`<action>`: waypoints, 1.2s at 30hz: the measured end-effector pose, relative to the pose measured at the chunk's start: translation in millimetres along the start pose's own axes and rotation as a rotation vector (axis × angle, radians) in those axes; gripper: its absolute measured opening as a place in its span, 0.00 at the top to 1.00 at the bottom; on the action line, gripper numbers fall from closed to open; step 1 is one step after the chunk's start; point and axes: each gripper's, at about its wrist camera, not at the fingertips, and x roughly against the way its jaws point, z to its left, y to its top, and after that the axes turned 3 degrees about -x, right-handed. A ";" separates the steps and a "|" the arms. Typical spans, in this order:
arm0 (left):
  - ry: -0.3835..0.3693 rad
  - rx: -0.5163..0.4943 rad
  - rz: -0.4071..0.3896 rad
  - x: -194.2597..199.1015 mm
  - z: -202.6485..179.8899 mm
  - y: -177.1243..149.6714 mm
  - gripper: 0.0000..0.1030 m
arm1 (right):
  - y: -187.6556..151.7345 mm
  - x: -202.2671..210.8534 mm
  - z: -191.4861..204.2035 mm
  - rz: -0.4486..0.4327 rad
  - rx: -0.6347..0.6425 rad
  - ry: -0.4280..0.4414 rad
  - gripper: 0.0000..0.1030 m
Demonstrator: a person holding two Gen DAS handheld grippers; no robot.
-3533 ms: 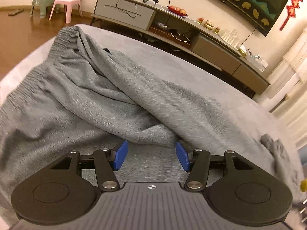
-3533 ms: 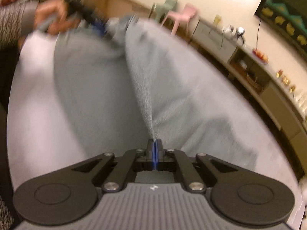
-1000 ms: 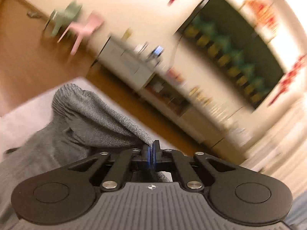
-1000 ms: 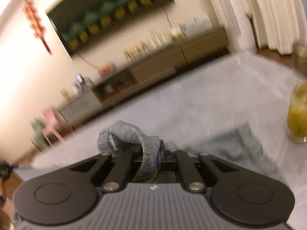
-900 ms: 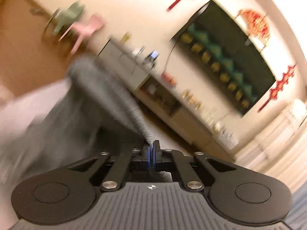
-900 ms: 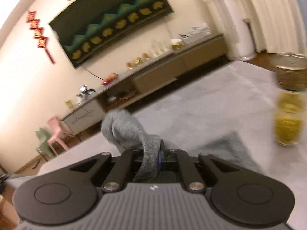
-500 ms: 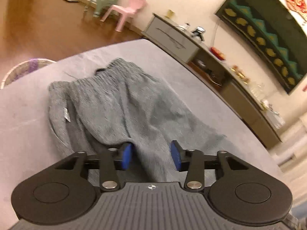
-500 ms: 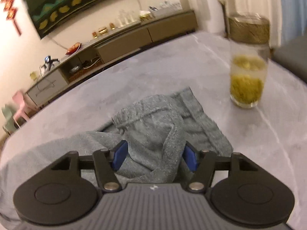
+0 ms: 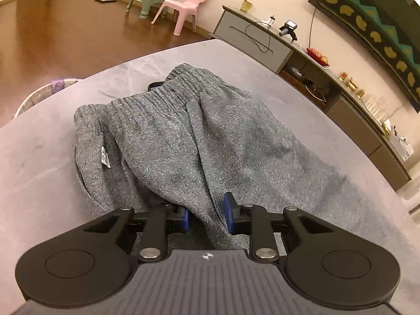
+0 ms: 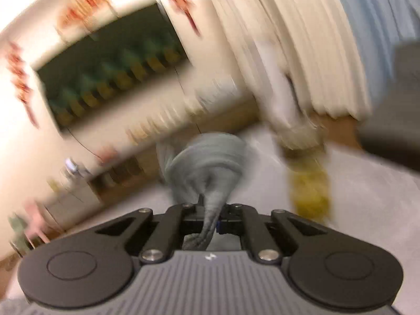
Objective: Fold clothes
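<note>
The grey sweatpants (image 9: 199, 141) lie spread over the middle of the grey desk (image 9: 52, 157), elastic waistband toward the upper centre of the left wrist view, the legs running off to the lower right. Judged from the knit: soft, light and limp, with no stiffness to hold a crease, so the cloth is likely to sag and bunch wherever it hangs unsupported. The waistband and the cuffs look like the firmest places to grip.

Left hand-held gripper (image 9: 206, 216): jaws partly open and closing, a ridge of the cloth between the blue pads; whether the pads press it yet cannot be told.

Right hand-held gripper (image 10: 210, 223): jaws pinched on a gathered bunch of the same cloth, raised off the desk. The view is heavily blurred. A glass of yellow drink (image 10: 309, 183) stands near, at centre right.
</note>
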 end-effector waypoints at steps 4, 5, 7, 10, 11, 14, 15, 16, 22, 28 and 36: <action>0.005 -0.012 -0.010 1.2 -6.9 2.3 0.81 | -17.5 -33.9 -17.1 0.209 -0.084 -0.051 0.95; 0.005 -0.020 -0.021 2.0 -8.8 3.3 0.92 | -17.2 -37.1 -10.5 0.218 -0.063 -0.050 0.95; -0.001 -0.035 -0.059 7.4 -11.4 6.7 0.97 | -1.9 -37.6 13.2 0.187 -0.015 -0.016 0.95; -0.044 -0.003 -0.163 31.9 -4.1 17.0 0.98 | 27.1 -24.9 52.5 0.092 0.044 0.086 0.94; -0.055 0.015 -0.191 40.2 1.5 19.7 0.98 | 40.5 -8.9 68.1 0.020 0.054 0.163 0.95; -0.052 0.064 -0.195 49.9 19.5 19.5 0.98 | 51.6 29.3 76.5 -0.079 0.045 0.272 0.94; -0.049 0.079 -0.179 48.5 23.9 17.3 0.98 | 46.6 27.5 70.4 -0.054 0.045 0.231 0.94; -0.046 0.094 -0.164 47.0 28.3 15.1 0.98 | 41.7 25.7 64.2 -0.030 0.045 0.189 0.94; -0.020 0.122 -0.135 45.6 33.0 12.0 0.98 | -32.3 -35.8 -11.8 0.288 -0.065 -0.097 0.94; 0.023 0.153 -0.144 46.7 39.1 8.8 0.98 | -25.4 -41.4 -16.5 0.283 -0.039 -0.098 0.93; -0.048 0.174 -0.130 50.9 45.7 5.6 0.81 | -30.4 -51.5 -12.6 0.284 -0.009 -0.138 0.93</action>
